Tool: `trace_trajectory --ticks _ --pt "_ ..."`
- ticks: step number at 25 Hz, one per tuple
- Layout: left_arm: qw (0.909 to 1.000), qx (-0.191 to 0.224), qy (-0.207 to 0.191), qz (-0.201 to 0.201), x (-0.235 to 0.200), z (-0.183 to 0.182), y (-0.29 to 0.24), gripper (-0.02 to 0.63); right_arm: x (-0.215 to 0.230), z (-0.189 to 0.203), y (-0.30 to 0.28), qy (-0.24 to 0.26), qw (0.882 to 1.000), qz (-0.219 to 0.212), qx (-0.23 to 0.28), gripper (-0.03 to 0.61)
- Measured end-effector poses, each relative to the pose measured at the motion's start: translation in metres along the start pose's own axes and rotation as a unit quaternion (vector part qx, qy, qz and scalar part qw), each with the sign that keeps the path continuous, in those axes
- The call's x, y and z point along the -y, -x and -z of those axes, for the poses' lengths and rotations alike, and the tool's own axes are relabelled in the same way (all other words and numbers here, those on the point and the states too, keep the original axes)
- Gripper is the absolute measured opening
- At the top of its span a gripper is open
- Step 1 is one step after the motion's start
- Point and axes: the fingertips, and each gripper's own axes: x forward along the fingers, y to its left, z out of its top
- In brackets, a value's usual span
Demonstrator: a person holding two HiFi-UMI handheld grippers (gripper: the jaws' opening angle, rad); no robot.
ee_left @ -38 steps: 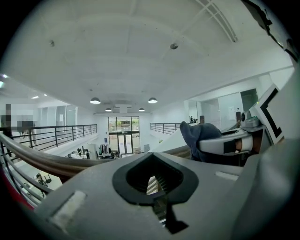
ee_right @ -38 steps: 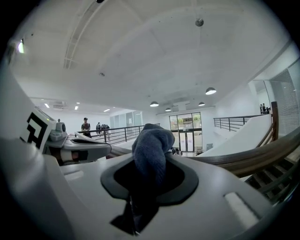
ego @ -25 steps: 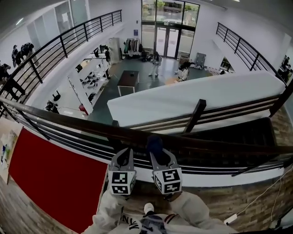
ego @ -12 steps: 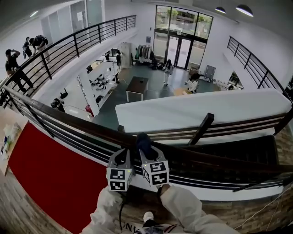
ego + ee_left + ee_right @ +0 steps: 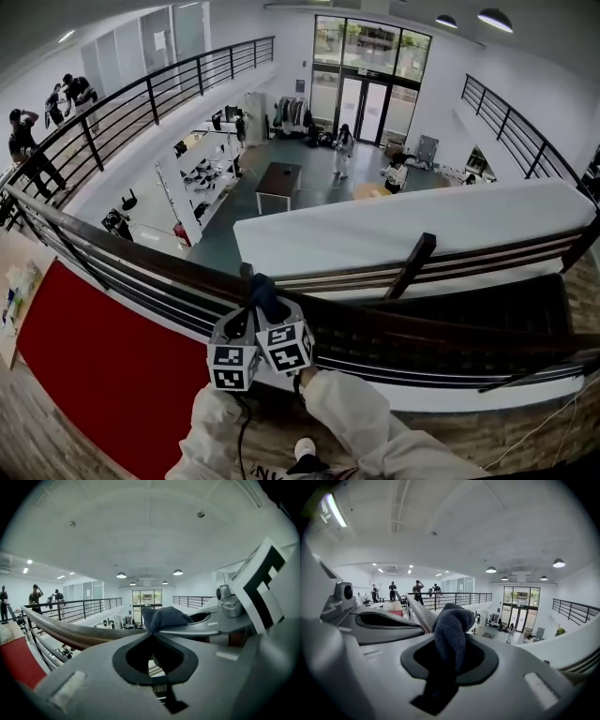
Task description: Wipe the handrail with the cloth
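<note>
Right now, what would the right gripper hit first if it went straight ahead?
Probably the handrail: the cloth in its jaws seems to touch it; beyond lies open air.

Handrail [image 5: 450, 330] hidden beneath cloth [image 5: 263, 293]; both ends cut off.

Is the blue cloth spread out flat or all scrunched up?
Scrunched up. The cloth is a rolled lump pinched in the right gripper, its thick top bulging by the handrail.
</note>
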Motion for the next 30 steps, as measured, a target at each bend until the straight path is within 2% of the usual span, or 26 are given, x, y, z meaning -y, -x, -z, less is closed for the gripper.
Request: trace_trajectory --ticks 6,14,22,26,30 --pt "0.9998 -0.017 0.002 0.011 0.027 0.015 0.004 0.002 0.015 0.012 0.015 -0.003 1.0 0.021 -0.02 0.094" --pt "0.9995 -0.004 0.008 0.031 0.072 0.002 -0.003 0.002 0.056 0.022 0.049 -0.021 0.999 0.042 -0.019 0.094" --pt "0.9993 -0.003 0.002 0.037 0.126 0.0 -0.008 0.002 0.086 0.039 0.087 -0.015 0.999 0.044 -0.016 0.094" --pt "0.9996 -0.003 0.0 0.027 0.148 -0.003 -0.009 0.002 0.104 0.047 0.108 -0.027 0.999 0.044 -0.014 0.094" --pt "0.9993 -0.009 -0.002 0.035 0.179 -0.007 -0.011 0.002 0.125 0.054 0.127 -0.037 0.998 0.045 -0.013 0.094"
